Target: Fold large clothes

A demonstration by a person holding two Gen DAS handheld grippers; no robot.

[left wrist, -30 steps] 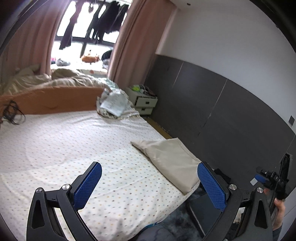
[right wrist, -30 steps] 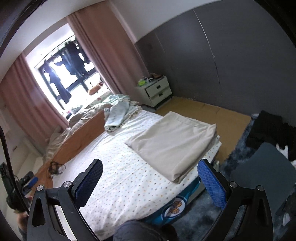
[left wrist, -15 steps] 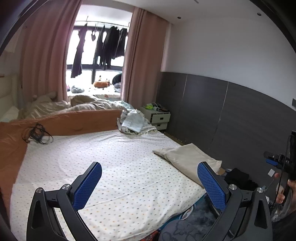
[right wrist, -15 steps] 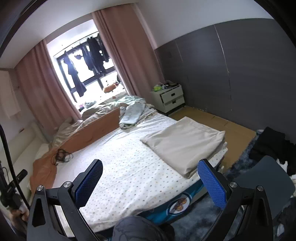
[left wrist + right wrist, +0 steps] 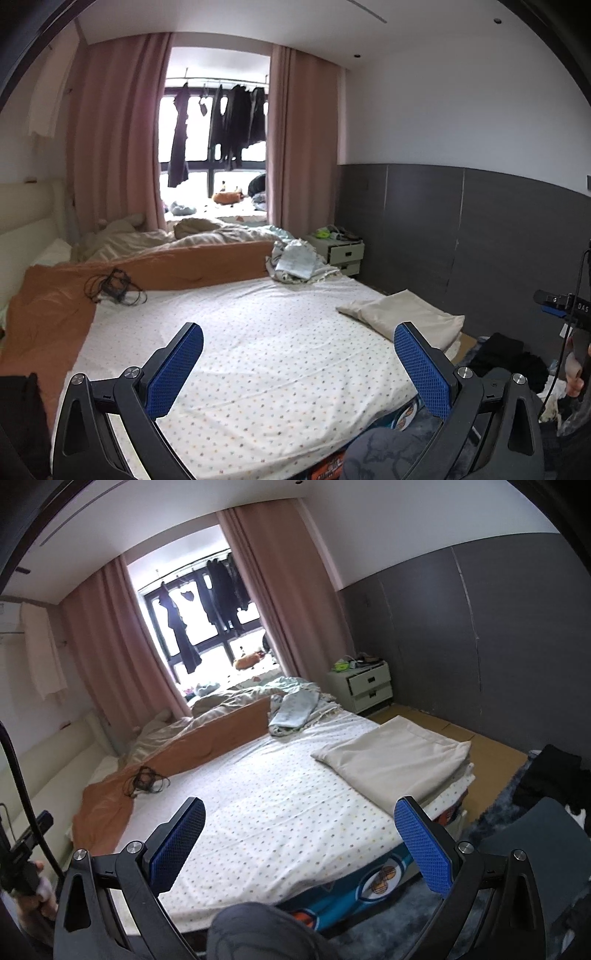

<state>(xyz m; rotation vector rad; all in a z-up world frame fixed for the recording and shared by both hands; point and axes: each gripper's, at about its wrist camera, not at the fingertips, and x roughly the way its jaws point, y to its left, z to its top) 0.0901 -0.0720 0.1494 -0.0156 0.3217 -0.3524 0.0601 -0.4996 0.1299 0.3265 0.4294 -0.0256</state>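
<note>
Folded beige cloth ahead-right of both wide-open, empty grippers looks soft and floppy, so pinch its near corners.

- The dotted sheet lies bare across the frame's centre.
- Folded beige cloth blocks the right edge; tangled cable sits left.

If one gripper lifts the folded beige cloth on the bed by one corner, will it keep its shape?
Probably not. The folded beige cloth lies in soft stacked layers with rounded edges, so it would likely droop and unfold. It looks light for its size. Both the left gripper and the right gripper are open and empty.
</note>
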